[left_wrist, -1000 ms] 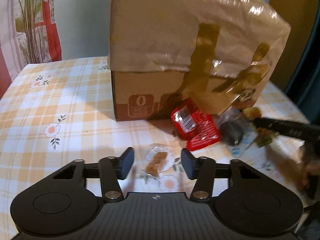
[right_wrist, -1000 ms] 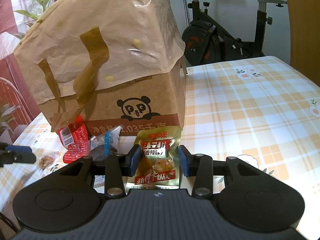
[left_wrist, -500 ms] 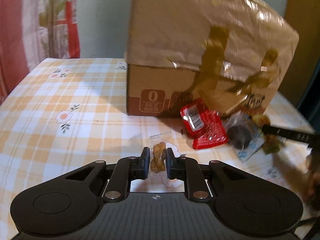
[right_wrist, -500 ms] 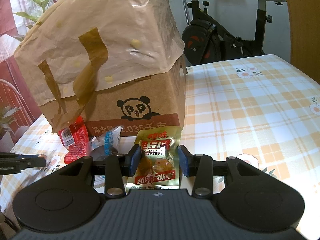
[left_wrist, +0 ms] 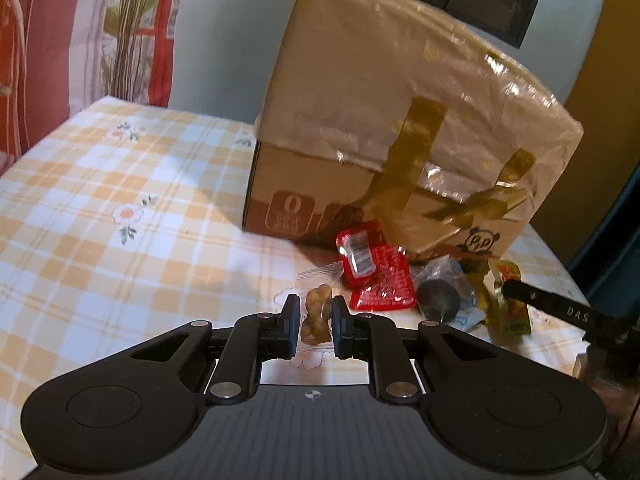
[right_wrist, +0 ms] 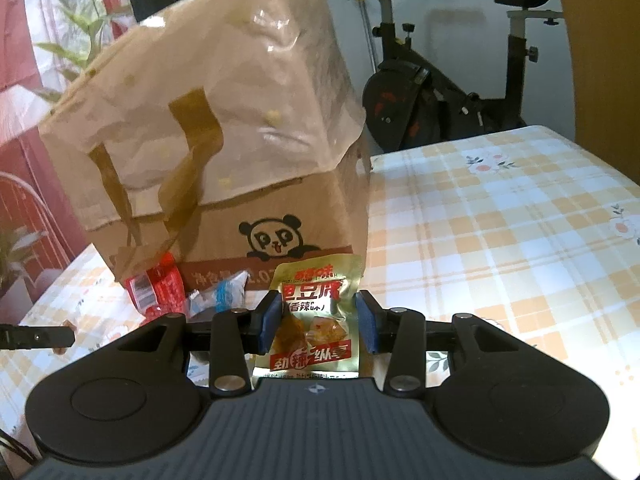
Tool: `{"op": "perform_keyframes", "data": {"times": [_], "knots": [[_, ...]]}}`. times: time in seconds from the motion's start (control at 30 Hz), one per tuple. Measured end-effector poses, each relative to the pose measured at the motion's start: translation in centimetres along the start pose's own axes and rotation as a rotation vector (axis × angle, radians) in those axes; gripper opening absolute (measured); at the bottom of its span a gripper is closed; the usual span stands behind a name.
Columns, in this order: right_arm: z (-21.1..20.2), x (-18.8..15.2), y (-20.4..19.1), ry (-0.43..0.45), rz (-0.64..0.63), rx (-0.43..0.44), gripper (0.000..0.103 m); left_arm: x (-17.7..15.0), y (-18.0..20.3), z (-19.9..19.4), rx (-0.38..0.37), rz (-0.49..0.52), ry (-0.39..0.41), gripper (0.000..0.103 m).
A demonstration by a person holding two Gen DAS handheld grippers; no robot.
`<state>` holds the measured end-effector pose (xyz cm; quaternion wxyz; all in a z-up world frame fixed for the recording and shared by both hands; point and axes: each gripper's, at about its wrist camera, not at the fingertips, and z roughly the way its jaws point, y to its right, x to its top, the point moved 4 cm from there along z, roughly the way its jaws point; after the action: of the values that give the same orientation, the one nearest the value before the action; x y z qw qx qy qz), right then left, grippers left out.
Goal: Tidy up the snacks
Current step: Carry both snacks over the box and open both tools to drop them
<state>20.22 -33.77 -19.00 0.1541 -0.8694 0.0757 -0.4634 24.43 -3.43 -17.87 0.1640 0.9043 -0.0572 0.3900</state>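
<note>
My left gripper [left_wrist: 316,320] is shut on a small clear packet of brown twisted snack [left_wrist: 316,314] and holds it just above the tablecloth. My right gripper [right_wrist: 316,322] is shut on a gold tofu snack packet [right_wrist: 316,320] with red lettering. A red packet [left_wrist: 374,276], a blue-and-clear packet with a dark round snack [left_wrist: 440,298] and the gold packet [left_wrist: 510,304] lie or hang in front of the cardboard box [left_wrist: 320,208]. The box carries a panda logo [right_wrist: 276,240] and is draped with a tan plastic bag [right_wrist: 224,112].
The table wears a yellow checked cloth with flowers [left_wrist: 100,208]. The right gripper's finger [left_wrist: 560,312] shows at the right of the left wrist view. An exercise bike [right_wrist: 440,96] stands behind the table. Red curtains [left_wrist: 40,40] hang at the left.
My left gripper closed on the clear snack packet and lifted it, the view rising and shifting left. My right gripper kept its hold on the gold packet and rose slightly.
</note>
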Motion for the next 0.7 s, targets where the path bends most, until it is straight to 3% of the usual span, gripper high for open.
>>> {"op": "perform_keyframes", "data": {"times": [0.17,0.33,0.53,0.7], "knots": [[-1.6,0.3,-0.1,0.016,0.01,0.0,0.043,1.8,0.7,-1.3,0.018,0.065,0.063,0.017],[-4.2,2.2,-0.3,0.086,0.019,0.024,0.043,5.3,2.0,-3.6,-0.027,0.106,0.176,0.018],[-7.9,7.1,-2.0,0.251,0.001,0.074,0.043,10.8,3.8,-6.1,-0.101,0.121,0.312,0.018],[-9.6,11.8,-3.4,0.362,-0.029,0.129,0.043,14.9,5.4,-5.5,-0.101,0.151,0.369,0.018]]}}
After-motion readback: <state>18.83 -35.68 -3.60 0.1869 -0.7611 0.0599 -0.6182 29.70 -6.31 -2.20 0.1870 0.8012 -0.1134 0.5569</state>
